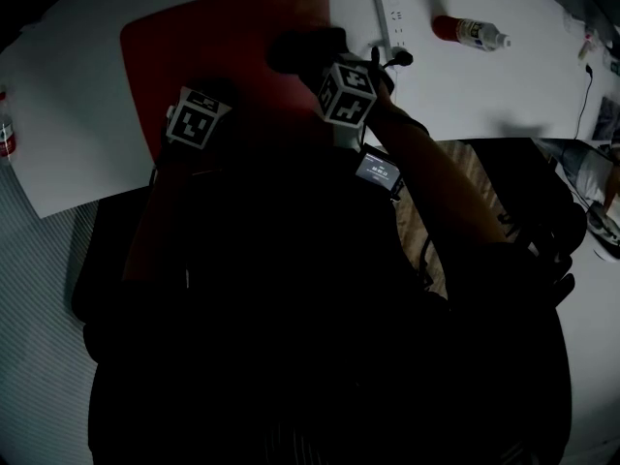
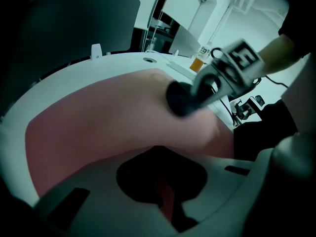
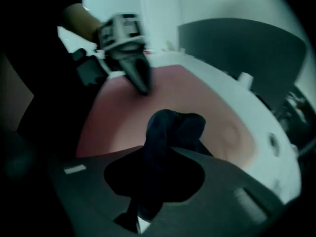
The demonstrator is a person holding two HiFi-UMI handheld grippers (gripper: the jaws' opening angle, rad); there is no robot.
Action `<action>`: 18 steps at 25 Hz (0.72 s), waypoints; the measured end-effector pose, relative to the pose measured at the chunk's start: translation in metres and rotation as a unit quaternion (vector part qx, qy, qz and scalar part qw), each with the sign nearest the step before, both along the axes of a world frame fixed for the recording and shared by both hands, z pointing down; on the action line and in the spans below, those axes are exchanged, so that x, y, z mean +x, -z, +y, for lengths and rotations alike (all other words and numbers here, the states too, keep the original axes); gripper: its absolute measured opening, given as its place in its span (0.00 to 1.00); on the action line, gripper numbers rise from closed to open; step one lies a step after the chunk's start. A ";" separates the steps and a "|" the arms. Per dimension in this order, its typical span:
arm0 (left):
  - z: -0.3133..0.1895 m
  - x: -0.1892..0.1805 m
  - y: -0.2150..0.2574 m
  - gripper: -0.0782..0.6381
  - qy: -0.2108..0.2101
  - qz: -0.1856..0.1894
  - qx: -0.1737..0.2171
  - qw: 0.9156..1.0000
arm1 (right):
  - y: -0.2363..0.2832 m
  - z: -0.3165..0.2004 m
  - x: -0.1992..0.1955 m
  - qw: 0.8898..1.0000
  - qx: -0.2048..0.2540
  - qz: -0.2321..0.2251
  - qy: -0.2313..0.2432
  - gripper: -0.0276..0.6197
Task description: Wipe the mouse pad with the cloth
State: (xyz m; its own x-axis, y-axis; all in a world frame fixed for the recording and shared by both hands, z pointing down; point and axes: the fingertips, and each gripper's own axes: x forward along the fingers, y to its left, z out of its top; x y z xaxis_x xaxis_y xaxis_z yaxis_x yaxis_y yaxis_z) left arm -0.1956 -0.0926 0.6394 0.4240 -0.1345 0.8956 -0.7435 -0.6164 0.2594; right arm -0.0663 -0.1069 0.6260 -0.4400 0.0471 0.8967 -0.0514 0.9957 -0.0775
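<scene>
A: Two grippers are over the mouse pad (image 1: 213, 46). It is a flat red sheet with rounded corners and a smooth matte face, lying on the white counter (image 1: 465, 95).

B: What is the right gripper (image 2: 200, 90) doing?

A: Its jaws are clamped on the cloth (image 3: 170, 130). The cloth is dark blue and soft, bunched into a lumpy wad with deep folds. The wad bulges out past the jaw tips, and its underside meets the red surface near the pad's far edge.

B: And the left gripper (image 3: 142, 85)?

A: Its dark jaws are drawn together into a narrow tapered point with nothing between them. The right gripper view shows that point resting on the pad, toward the person's side and well apart from the cloth. In its own view only a thin sliver of red shows past the jaws.

B: Is anything else on the counter?

A: Beyond the pad's right corner there is a long white power strip (image 1: 390, 13), slim and rectangular. Farther right a small bottle (image 1: 472, 32) lies on its side; it is red at one end and has a pale label. Both sit clear of the pad.

B: What about the pad's surface?

A: It looks even and unwrinkled. Motion blur in both gripper views hides any finer texture.
</scene>
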 end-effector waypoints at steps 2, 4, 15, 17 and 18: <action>0.000 -0.001 0.000 0.12 -0.005 -0.002 -0.004 1.000 | -0.001 0.076 -0.029 0.995 -0.047 -0.028 0.084 0.14; 0.000 0.000 -0.001 0.12 -0.012 -0.002 -0.009 1.000 | -0.007 0.129 -0.041 0.983 -0.056 -0.028 0.175 0.14; -0.001 0.000 -0.002 0.12 -0.022 -0.009 0.006 1.000 | -0.003 -0.086 0.038 0.984 -0.025 -0.009 -0.176 0.14; -0.003 0.000 -0.001 0.12 -0.019 -0.007 0.010 1.000 | -0.002 -0.067 0.027 0.985 -0.017 -0.013 -0.174 0.14; -0.002 0.000 0.000 0.12 -0.018 -0.006 0.011 1.000 | 0.000 -0.050 0.018 0.986 -0.019 -0.021 -0.165 0.14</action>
State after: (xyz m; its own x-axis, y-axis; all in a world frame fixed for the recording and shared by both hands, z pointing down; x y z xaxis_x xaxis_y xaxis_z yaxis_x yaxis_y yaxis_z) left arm -0.1958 -0.0947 0.6396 0.4189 -0.1382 0.8975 -0.7233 -0.6483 0.2378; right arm -0.0485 -0.1569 0.6265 -0.4732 -0.0721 0.8780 -0.3676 0.9219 -0.1223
